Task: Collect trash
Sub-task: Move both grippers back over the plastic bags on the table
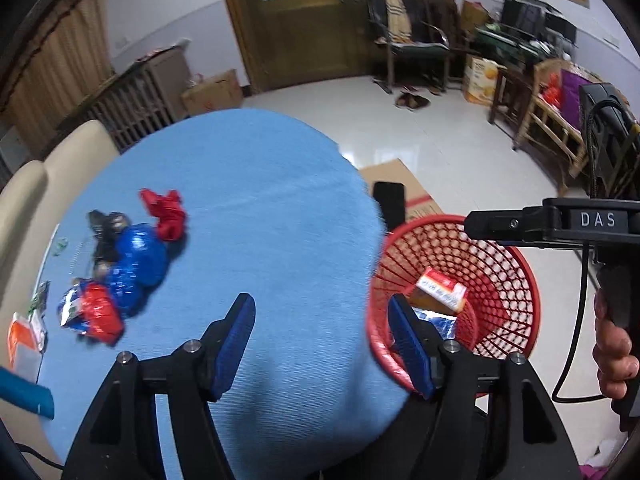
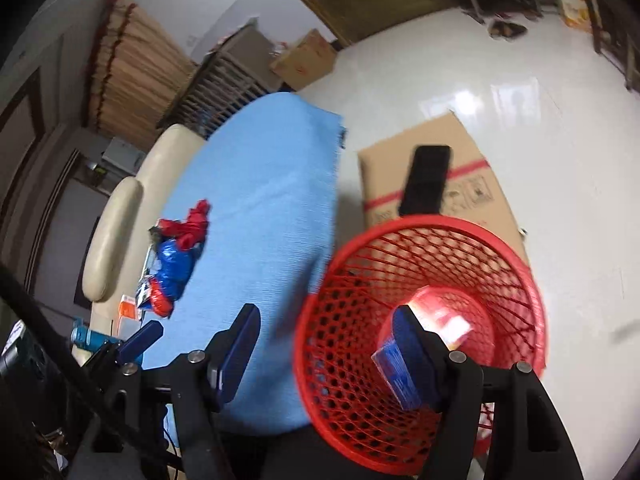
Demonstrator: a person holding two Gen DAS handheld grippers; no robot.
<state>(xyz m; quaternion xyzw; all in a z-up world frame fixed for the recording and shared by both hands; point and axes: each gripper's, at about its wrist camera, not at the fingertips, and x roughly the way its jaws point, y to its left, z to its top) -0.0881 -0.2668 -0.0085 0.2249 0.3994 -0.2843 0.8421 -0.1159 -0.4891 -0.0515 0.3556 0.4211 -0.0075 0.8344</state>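
My left gripper is open over the blue cloth-covered table with nothing between its blue pads. A heap of trash lies at the left: a red wrapper, a blue bag and a red-and-blue packet. The red mesh basket stands off the table's right edge and holds a red-and-white box and a blue foil packet. My right gripper is open above the basket. A blurred blue packet shows inside the basket beside the right finger, with the box beyond it.
A cardboard box lies on the white tile floor behind the basket with a black flat object on it. A cream sofa borders the table's far side. Chairs, boxes and a wooden door line the room's back. A hand holds the right tool.
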